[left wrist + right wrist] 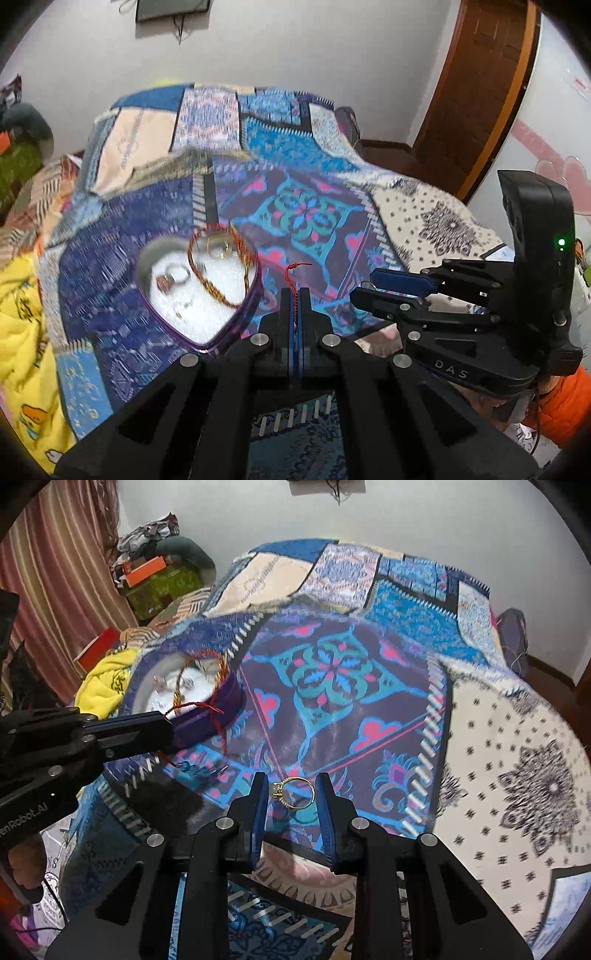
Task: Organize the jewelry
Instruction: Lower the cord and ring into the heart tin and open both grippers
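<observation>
A purple heart-shaped box (pixel 255 295) with white lining lies on the patterned bedspread. It holds rings (pixel 173 277) and a braided orange cord bracelet (pixel 218 284). My left gripper (pixel 294 295) is shut on a thin red cord (pixel 291 275), just right of the box. In the right wrist view the left gripper (pixel 166 731) sits by the box (pixel 229 705) with the red cord (pixel 210 712) trailing. My right gripper (pixel 293 790) is shut on a gold ring (pixel 295 794), held above the bedspread; it also shows in the left wrist view (pixel 364 286).
The patchwork bedspread (pixel 332 672) covers the whole bed. A yellow blanket (pixel 26 332) lies at the left. Clutter and boxes (pixel 147 576) stand by the curtain at the far left. A wooden door (pixel 480 92) is at the right.
</observation>
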